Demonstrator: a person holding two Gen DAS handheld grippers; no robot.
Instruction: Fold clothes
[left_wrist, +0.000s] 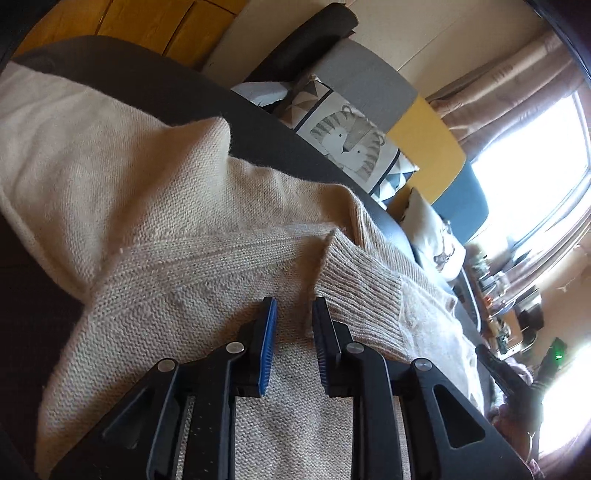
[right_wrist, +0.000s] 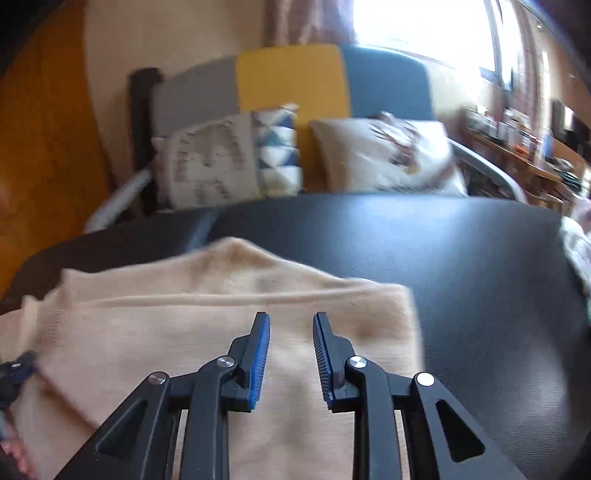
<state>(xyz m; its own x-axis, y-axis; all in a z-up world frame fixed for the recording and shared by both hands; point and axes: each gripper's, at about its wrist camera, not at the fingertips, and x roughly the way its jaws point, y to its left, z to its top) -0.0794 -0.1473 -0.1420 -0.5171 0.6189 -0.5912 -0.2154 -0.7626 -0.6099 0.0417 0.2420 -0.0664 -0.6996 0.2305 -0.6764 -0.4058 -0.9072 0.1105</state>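
Observation:
A cream knitted sweater (left_wrist: 147, 192) lies on the black table (left_wrist: 258, 122), partly folded, with a sleeve laid across the body. The sleeve's ribbed cuff (left_wrist: 358, 273) rests just beside the right finger of my left gripper (left_wrist: 295, 301). That gripper hovers low over the knit with a narrow gap between its blue pads and nothing pinched. In the right wrist view, the sweater (right_wrist: 184, 325) shows a straight folded edge on the right. My right gripper (right_wrist: 291, 315) hangs over that part, open and holding nothing. The view is blurred.
Bare black tabletop (right_wrist: 461, 266) stretches right of and beyond the sweater. Behind the table stands a sofa (right_wrist: 291, 77) with grey, yellow and blue panels and patterned cushions (right_wrist: 207, 158). A bright window (left_wrist: 528, 155) and a cluttered sideboard (right_wrist: 517, 147) are to the right.

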